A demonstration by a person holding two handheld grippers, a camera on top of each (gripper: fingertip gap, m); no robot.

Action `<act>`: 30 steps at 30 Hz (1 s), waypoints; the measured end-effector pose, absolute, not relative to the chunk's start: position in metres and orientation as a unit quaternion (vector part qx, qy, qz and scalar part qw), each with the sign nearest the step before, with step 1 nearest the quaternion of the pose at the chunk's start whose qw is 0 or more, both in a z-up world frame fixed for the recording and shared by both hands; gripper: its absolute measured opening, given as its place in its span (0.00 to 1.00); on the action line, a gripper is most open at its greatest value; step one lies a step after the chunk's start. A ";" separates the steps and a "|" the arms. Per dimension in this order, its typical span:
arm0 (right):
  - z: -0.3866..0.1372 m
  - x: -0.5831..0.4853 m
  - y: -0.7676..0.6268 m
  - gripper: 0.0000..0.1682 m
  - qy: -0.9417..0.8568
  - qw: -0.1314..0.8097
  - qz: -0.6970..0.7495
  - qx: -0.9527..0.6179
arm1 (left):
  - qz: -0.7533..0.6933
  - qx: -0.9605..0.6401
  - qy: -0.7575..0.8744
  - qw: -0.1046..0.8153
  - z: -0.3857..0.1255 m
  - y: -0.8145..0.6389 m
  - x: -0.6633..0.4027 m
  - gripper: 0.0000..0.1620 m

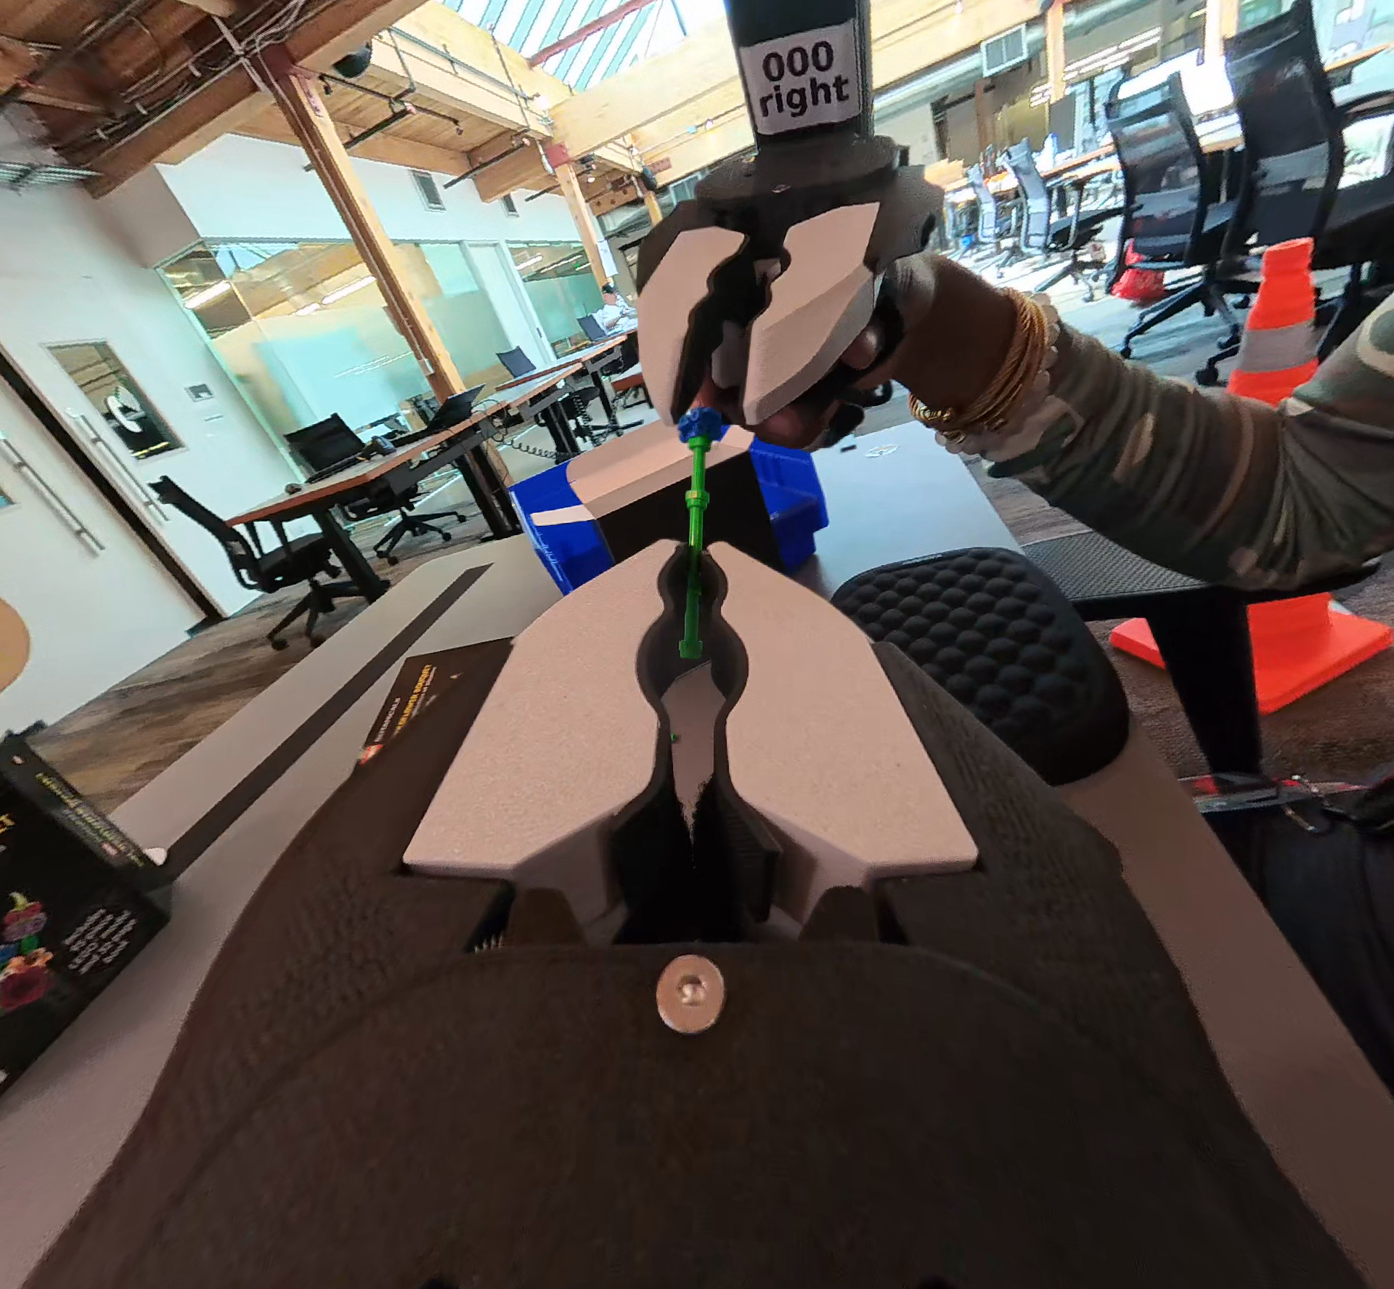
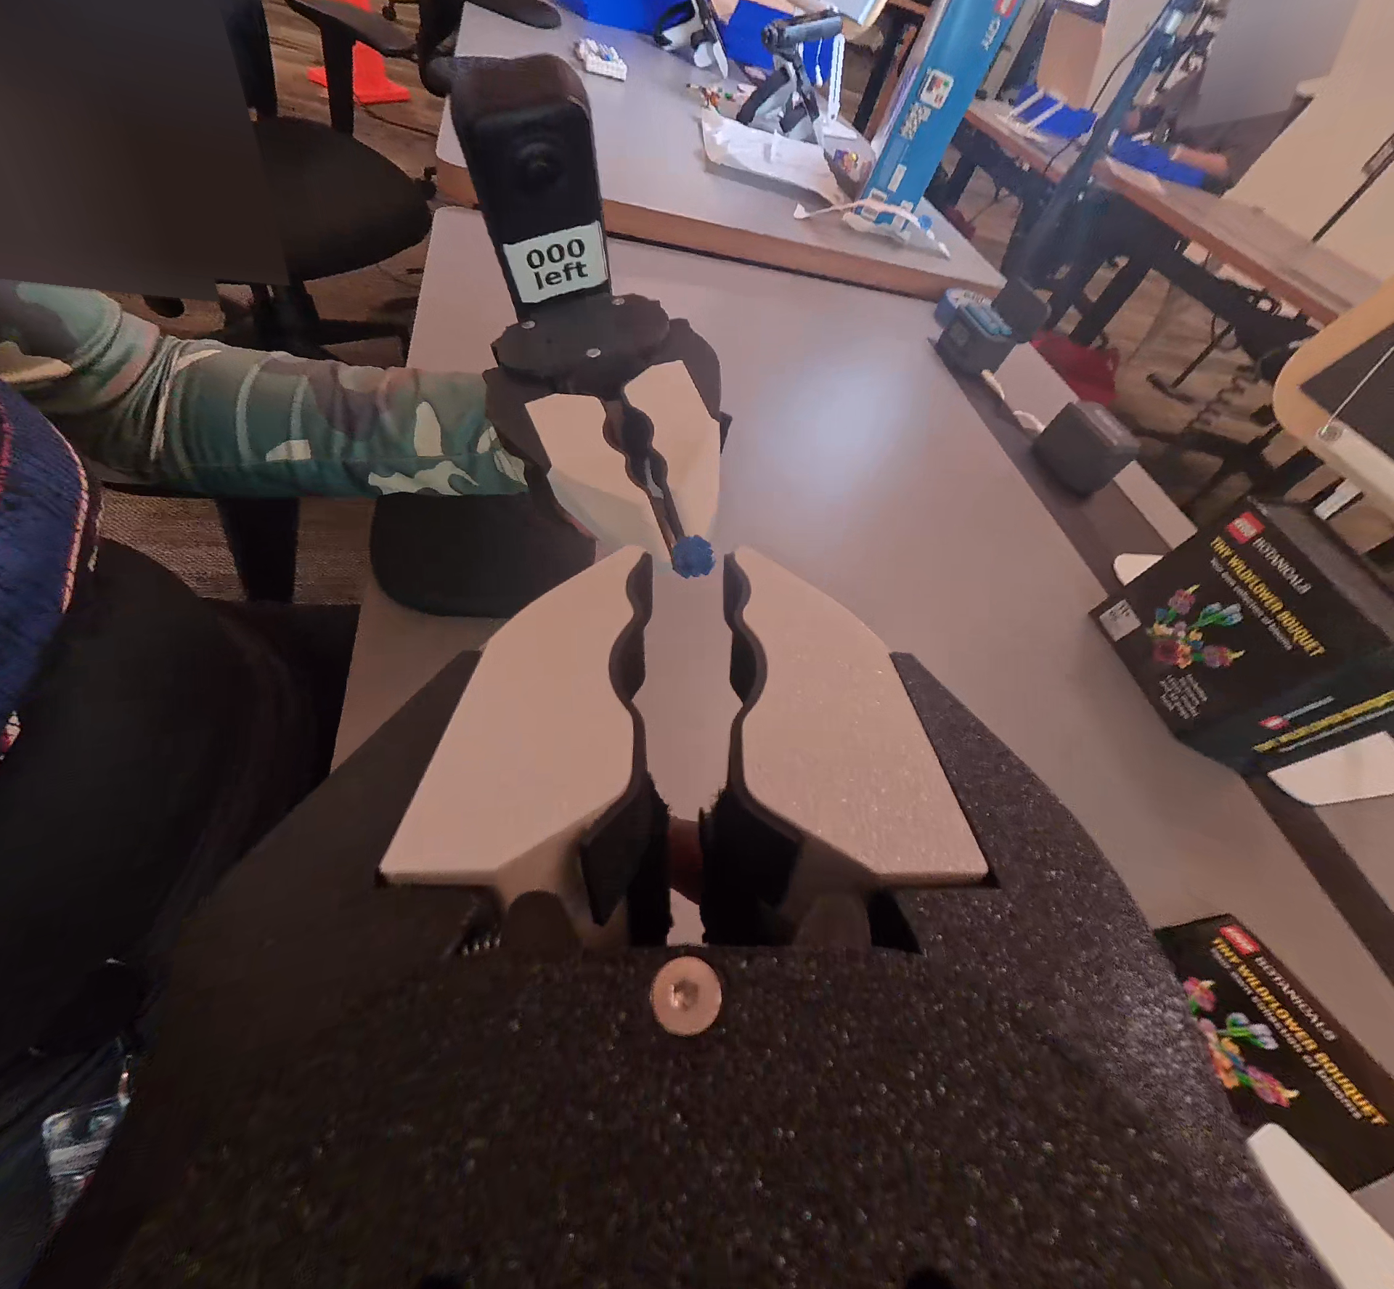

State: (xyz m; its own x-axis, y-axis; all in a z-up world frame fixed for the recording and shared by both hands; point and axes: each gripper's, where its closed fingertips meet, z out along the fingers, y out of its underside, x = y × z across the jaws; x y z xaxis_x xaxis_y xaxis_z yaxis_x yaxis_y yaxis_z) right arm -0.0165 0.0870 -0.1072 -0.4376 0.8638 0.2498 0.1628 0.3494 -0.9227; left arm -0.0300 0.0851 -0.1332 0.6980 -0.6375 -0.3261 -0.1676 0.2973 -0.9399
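Left gripper [image 1: 694, 559]: we find it closed on a thin green stem [image 1: 692, 559], pinched near the fingertips, the stem's lower end showing in the gap between the fingers and its upper part sticking out ahead.

Blue flower head [image 1: 700, 425]: seated on the far tip of the stem, held up in the air above the grey table [image 2: 867, 498].

Right gripper [image 2: 686, 566]: fingers standing a narrow way apart and holding nothing, as its own view shows; the blue flower head [image 2: 692, 556] sits at the fingertips, just in the mouth of the gap (whether a finger touches it we cannot tell). In the left view this same gripper [image 1: 705, 415] comes down from above onto the head.

State of assembly, as we judge it: head and stem appear already joined; whether the head is fully pressed home is not visible.

Further items, near to far:
- black booklet [image 2: 1282, 1041] with flower pictures, on the table at the right;
- black box [image 2: 1237, 642] with a bouquet picture, beyond it;
- black mesh chair back [image 1: 981, 649], beside the table;
- blue bins [image 1: 558, 536];
- orange cone [image 1: 1275, 468] on the floor;
- tall blue box [image 2: 943, 83] on the next table.
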 end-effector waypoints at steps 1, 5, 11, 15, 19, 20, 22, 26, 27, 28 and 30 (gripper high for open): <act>-0.109 -0.017 0.088 0.09 -0.719 0.387 0.448 -0.364 | -0.156 -0.571 0.353 0.725 -0.133 0.086 -0.031 0.02; -0.112 -0.021 0.094 0.08 -0.705 0.370 0.450 -0.403 | -0.126 -0.574 0.352 0.729 -0.134 0.089 -0.035 0.02; -0.117 -0.025 0.095 0.07 -0.704 0.365 0.439 -0.421 | -0.098 -0.579 0.357 0.726 -0.138 0.093 -0.035 0.02; -0.118 -0.027 0.099 0.07 -0.699 0.367 0.437 -0.431 | -0.087 -0.579 0.342 0.735 -0.136 0.095 -0.039 0.02; -0.113 -0.030 0.103 0.07 -0.682 0.382 0.447 -0.434 | -0.008 -0.559 0.337 0.757 -0.123 0.098 -0.040 0.18; -0.113 -0.031 0.103 0.06 -0.681 0.384 0.449 -0.434 | 0.031 -0.555 0.342 0.758 -0.121 0.099 -0.040 0.20; -0.113 -0.033 0.101 0.06 -0.679 0.383 0.454 -0.432 | 0.103 -0.543 0.356 0.754 -0.118 0.101 -0.037 0.21; -0.115 -0.038 0.092 0.06 -0.681 0.366 0.469 -0.427 | 0.191 -0.520 0.359 0.751 -0.114 0.105 -0.033 0.17; -0.116 -0.039 0.090 0.06 -0.681 0.363 0.472 -0.426 | 0.201 -0.518 0.361 0.749 -0.115 0.105 -0.033 0.15; -0.116 -0.040 0.088 0.06 -0.680 0.359 0.477 -0.426 | 0.206 -0.518 0.362 0.747 -0.115 0.106 -0.032 0.13; -0.116 -0.041 0.085 0.06 -0.678 0.352 0.486 -0.425 | 0.211 -0.519 0.360 0.746 -0.115 0.106 -0.033 0.10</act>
State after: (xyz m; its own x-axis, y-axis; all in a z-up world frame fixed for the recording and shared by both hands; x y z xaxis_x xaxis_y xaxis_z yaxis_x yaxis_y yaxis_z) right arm -0.0410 0.0852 -0.1163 -0.3913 0.9180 0.0648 0.2332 0.1671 -0.9580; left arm -0.0325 0.1064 -0.1154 0.6522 -0.0589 -0.7558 -0.6880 0.3726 -0.6228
